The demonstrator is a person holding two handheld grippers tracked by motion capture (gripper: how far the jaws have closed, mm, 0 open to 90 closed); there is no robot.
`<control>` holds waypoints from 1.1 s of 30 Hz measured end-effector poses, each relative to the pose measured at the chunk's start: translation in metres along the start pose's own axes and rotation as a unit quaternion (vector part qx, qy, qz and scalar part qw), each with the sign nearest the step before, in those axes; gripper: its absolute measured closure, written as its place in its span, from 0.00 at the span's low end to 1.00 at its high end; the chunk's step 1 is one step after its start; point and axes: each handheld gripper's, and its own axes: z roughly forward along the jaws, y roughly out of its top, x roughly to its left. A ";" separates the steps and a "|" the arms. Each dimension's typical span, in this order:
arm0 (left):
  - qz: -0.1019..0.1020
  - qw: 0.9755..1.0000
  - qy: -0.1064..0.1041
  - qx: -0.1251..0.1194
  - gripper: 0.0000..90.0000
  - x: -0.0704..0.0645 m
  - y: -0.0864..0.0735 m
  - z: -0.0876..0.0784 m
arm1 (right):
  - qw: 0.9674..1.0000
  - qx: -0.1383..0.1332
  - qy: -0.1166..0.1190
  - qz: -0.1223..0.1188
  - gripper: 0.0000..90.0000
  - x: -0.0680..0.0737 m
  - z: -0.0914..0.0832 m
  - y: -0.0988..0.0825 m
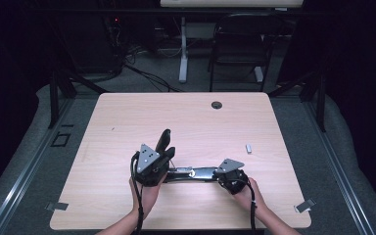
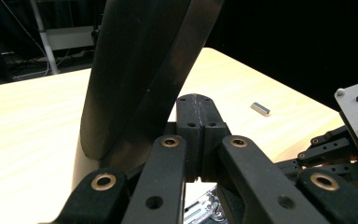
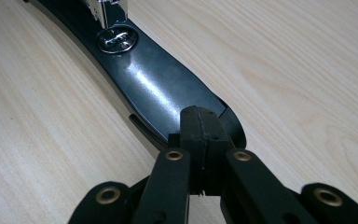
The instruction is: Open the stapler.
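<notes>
- Two forearms come in at the bottom of the high view, each hand holding a gripper over the near part of the table (image 1: 127, 122).
- Between the two lies a long black stapler (image 1: 196, 173), opened up: its base stretches flat across the table and its top arm (image 1: 163, 142) stands tilted upward at the left end.
- At that hinge end sits the left gripper (image 1: 162, 164); the right gripper (image 1: 214, 174) is at the stapler's other end.
- Well apart, to the right, a small strip of staples (image 1: 248, 148) lies on the table.
- From the left gripper view, the fingers (image 2: 187, 140) are pressed together with nothing visible between them. The raised top arm (image 2: 140, 70) rises just beside them, and I cannot tell whether they touch it.
- Farther off in that view lie the strip of staples (image 2: 260, 108) and, at the right edge, the right gripper.
- From the right gripper view, the fingers (image 3: 191, 140) are also closed flat against each other, their tips over the rounded end of the stapler's base (image 3: 158, 88); whether they press on it cannot be told.
- Up that base a shiny metal plate (image 3: 116, 39) shows on the black surface.
</notes>
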 end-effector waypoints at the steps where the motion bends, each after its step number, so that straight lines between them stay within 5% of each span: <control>1: 0.000 1.000 0.000 0.000 1.00 0.000 0.000 0.000 | 1.000 0.000 0.000 0.000 1.00 0.000 0.000 0.000; 33: -0.007 1.000 0.007 0.005 1.00 0.015 0.002 -0.014 | 1.000 0.005 0.003 -0.002 1.00 -0.001 0.000 0.001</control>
